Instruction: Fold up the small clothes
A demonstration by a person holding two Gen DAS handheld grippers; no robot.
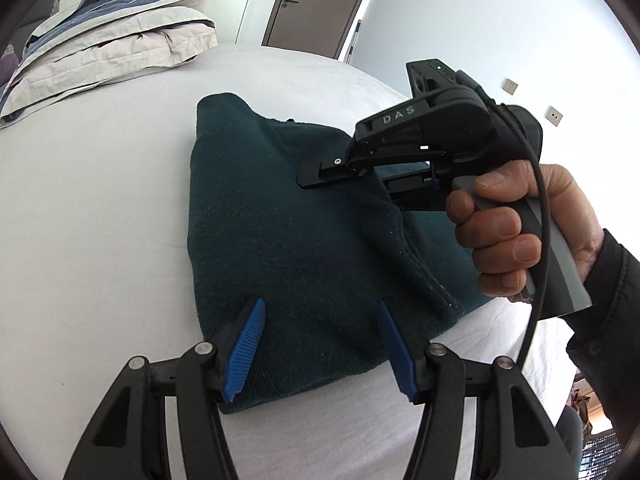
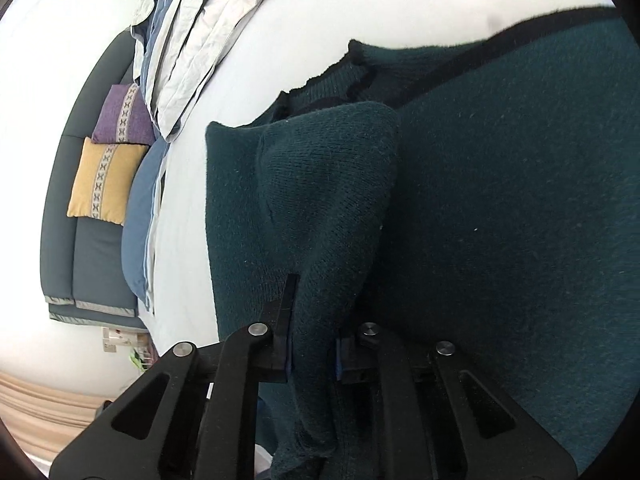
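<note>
Garment location: dark green knit sweater (image 1: 304, 240) lies partly folded on the white bed sheet (image 1: 100, 220)
Right gripper (image 2: 314, 344): jaws clenched on a raised fold of the sweater, cloth pinched between the pads
Left gripper (image 1: 320, 344): jaws released, blue pads (image 1: 246, 344) spread above the near hem, gripping nothing
Key relation: sweater's long axis runs away from the left jaws; the pinched fold lies beyond them, to the right
Nearer hand: right, already on the cloth
Judged next move: carry the fold across the body

Black grippers (image 1: 320, 344) – blue ribbed pads (image 1: 246, 346), silver screws, grey handle (image 1: 560, 248), black cable – dark sleeve (image 1: 612, 312)
</note>
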